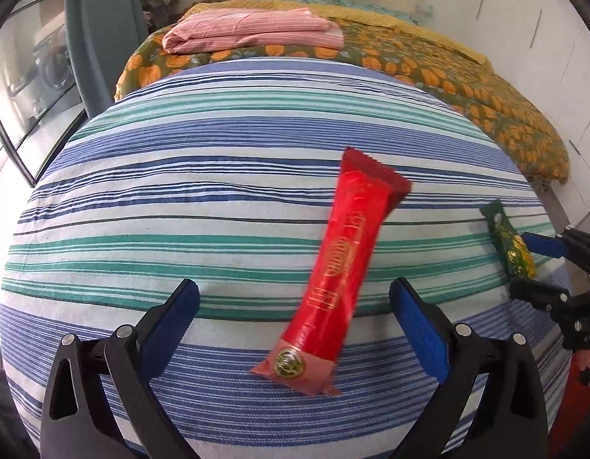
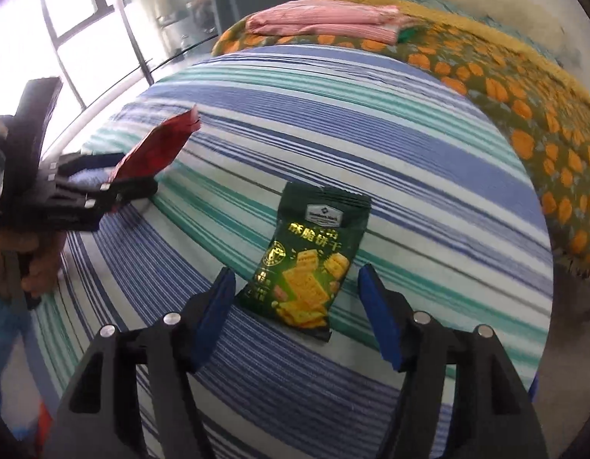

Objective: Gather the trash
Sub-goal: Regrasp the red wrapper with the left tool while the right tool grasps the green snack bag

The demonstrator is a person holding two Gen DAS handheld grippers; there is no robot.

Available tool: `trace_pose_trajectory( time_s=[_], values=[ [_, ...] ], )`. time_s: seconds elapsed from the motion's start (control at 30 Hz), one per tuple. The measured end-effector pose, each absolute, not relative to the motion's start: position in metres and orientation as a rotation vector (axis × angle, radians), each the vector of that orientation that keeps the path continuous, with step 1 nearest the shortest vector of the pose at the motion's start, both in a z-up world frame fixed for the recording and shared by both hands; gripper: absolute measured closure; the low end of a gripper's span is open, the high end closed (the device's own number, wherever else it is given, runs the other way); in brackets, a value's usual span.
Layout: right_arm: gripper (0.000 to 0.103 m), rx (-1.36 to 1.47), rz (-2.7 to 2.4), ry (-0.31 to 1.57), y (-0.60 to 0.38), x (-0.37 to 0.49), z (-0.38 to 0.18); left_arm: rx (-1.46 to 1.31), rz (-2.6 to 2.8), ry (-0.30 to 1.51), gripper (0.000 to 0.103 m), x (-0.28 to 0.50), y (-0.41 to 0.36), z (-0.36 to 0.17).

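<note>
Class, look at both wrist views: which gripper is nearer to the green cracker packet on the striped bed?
Right. The right gripper is open with the green cracker packet between its fingers. The left gripper sits further along the bed, open around the red wrapper.

- A bed [image 1: 218, 176] fills most of both views, covered with a sheet of blue, green and white stripes.
- Behind the sheet lies a green quilt [image 1: 467, 76] with orange flowers and a yellow edge.
- A folded pink striped cloth [image 1: 253, 30] rests on the quilt.
- The wall [image 1: 532, 19] on the right is white with some dark marks.
- On the left there is a window [image 2: 73, 19] with dark frames; bright daylight comes through it.
- A grey-blue curtain [image 1: 103, 30] hangs beside the window.
</note>
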State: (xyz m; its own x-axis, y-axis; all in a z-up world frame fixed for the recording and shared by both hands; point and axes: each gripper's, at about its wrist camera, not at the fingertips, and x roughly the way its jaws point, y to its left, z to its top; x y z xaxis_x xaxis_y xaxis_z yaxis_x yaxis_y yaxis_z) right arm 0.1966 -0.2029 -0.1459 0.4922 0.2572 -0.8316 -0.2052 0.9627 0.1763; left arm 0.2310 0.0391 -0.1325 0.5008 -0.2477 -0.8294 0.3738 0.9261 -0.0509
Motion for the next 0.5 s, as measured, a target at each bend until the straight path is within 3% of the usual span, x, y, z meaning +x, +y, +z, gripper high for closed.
trace_pose_trajectory(
  time_s=[0.1,0.2,0.3,0.37,0.43,0.5],
  values=[
    [0.038,0.131,0.234,1.055,-0.206,0.197,-0.146,0.186,-0.38,0.95,0.009,0.224,0.028,-0.128],
    [0.038,0.126,0.199,1.07,-0.198,0.199,-0.146,0.249,-0.366,0.941,0.023,0.218,0.017,-0.124],
    [0.056,0.082,0.163,1.056,-0.19,0.195,-0.146,0.297,-0.342,0.94,0.046,0.214,0.01,-0.125],
    [0.063,0.084,0.146,1.044,-0.19,0.192,-0.144,0.318,-0.334,0.952,0.076,0.213,0.009,-0.127],
    [0.064,0.11,0.151,1.037,-0.195,0.187,-0.141,0.311,-0.328,0.945,0.085,0.21,0.011,-0.125],
    [0.064,0.139,0.161,1.026,-0.201,0.176,-0.137,0.272,-0.35,0.95,0.088,0.206,0.014,-0.121]
  ],
)
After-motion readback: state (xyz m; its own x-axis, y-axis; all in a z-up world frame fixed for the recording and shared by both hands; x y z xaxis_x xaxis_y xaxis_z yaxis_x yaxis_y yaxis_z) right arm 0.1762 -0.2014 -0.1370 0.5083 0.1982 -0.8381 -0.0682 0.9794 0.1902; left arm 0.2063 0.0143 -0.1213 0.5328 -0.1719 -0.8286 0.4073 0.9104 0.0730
